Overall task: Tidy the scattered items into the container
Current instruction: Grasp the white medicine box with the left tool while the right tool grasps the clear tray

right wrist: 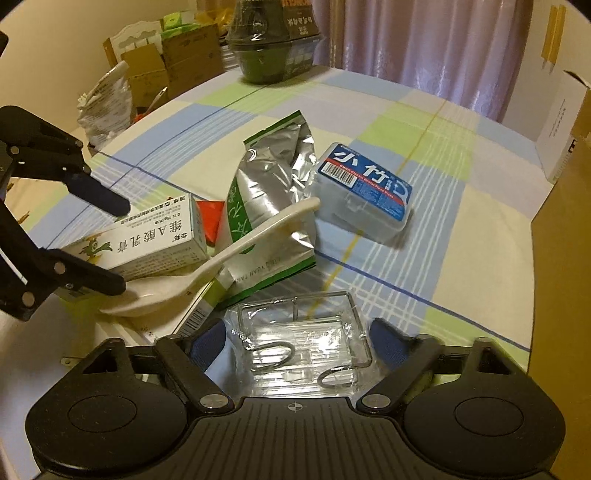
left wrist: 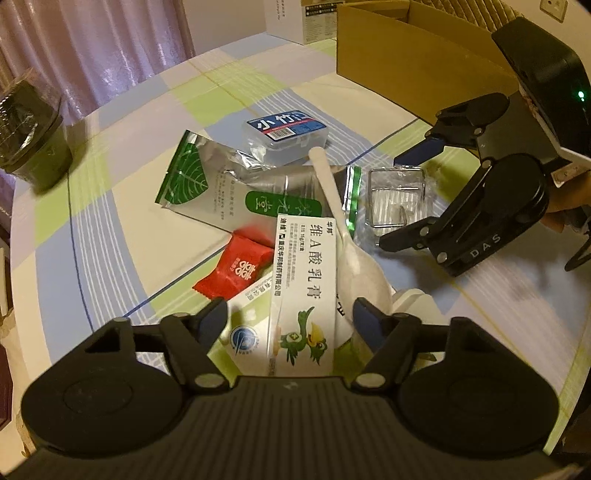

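Note:
My left gripper [left wrist: 290, 314] stands open around a white ointment box [left wrist: 303, 291], with gaps between pads and box. The box rests on a white spoon [left wrist: 354, 273] and a second white-green carton [left wrist: 245, 332], beside a red sachet [left wrist: 240, 269]. My right gripper [right wrist: 297, 334] is open astride a clear pack of metal hooks [right wrist: 303, 343], its blue pads close to the pack's edges. A silver-green foil pouch [right wrist: 273, 192] and a blue-labelled clear case [right wrist: 365, 188] lie behind. The cardboard box [left wrist: 406, 59] stands open at the far right.
A dark green wrapped bowl [right wrist: 273, 40] sits at the table's far edge by the curtain. White cartons [left wrist: 284, 18] stand behind the cardboard box. Boxes and a bag [right wrist: 107, 107] are stacked off the table's left side. The checked tablecloth [left wrist: 110, 236] is bare left of the pile.

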